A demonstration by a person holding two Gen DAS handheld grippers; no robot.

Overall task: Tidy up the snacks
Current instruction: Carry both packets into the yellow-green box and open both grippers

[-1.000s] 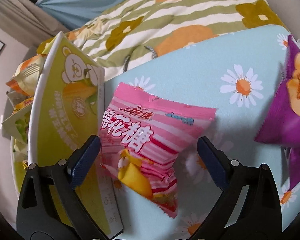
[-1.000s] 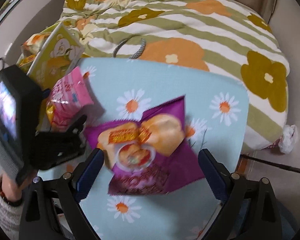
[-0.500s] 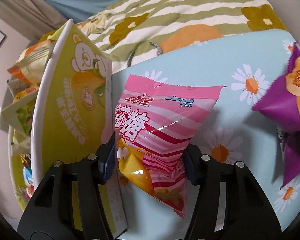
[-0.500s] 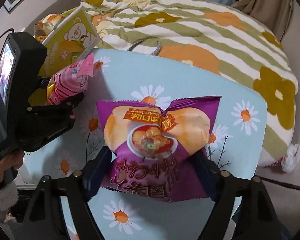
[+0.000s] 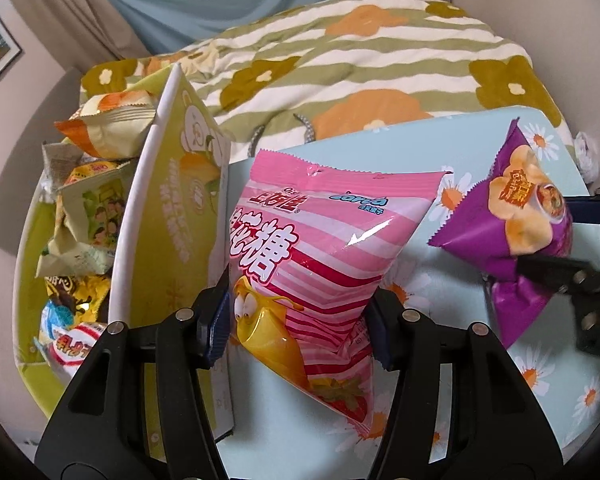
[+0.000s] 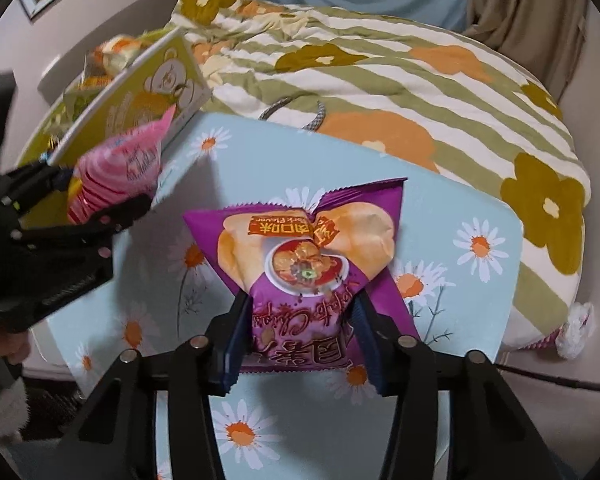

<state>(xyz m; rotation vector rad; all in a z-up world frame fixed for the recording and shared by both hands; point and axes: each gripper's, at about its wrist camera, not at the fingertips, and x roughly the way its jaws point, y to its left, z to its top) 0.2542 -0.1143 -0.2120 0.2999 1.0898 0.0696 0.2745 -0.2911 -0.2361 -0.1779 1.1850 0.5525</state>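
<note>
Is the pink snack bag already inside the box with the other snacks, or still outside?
Outside. The left gripper holds the pink bag over the daisy table, beside the yellow box.

A small table (image 6: 496, 240) with a pale blue daisy-print top stands against a bed (image 6: 440, 92) covered by a green-striped flowered quilt. A yellow-green bear-print box (image 5: 172, 216) rests on edge at the table's left side.

Looking steeply down along each hand-held gripper, close over the daisy-patterned bench (image 5: 340, 152); sharing bench (image 6: 260, 152) and striped quilt (image 6: 380, 64).
</note>
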